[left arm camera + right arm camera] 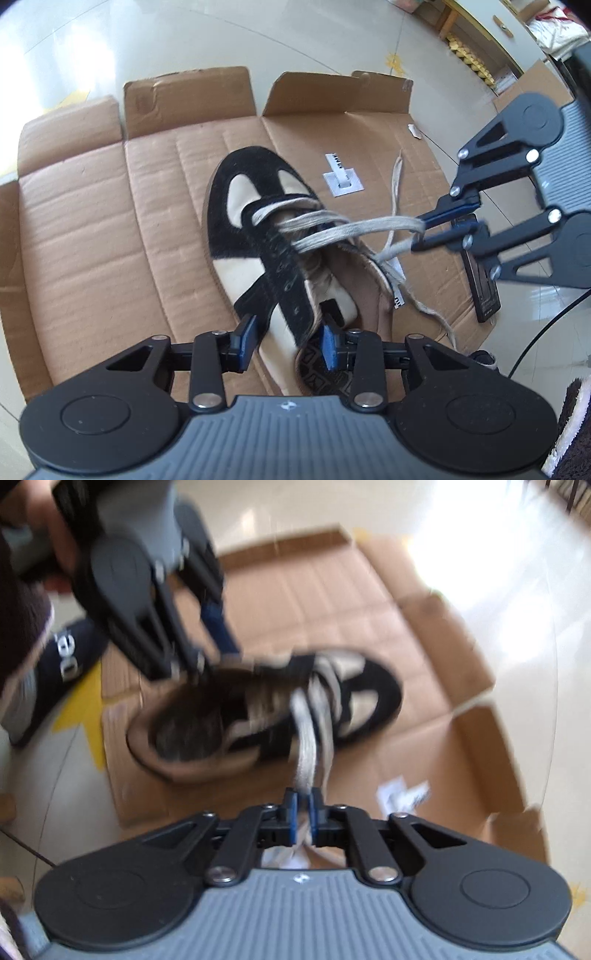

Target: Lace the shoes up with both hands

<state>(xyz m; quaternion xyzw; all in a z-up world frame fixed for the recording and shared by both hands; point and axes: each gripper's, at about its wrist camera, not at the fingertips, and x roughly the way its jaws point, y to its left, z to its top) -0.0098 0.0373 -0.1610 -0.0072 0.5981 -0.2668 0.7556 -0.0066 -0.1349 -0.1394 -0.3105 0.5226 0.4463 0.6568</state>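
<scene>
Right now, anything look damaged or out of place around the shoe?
Yes. The shoelace is frayed and fuzzy, its loose end trailing over the cardboard. The shoe is laced only near the toe, with empty eyelets below. A torn white label lies beside it.

Both wrist views look steeply down, close, sharing the shoe (266, 236).

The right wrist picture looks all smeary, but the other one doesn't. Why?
Right wrist view: motion blur smears the shoe and cardboard, and window glare whitens the floor. Left wrist view: sharp, though the fisheye lens bends the cardboard's edges.
</scene>
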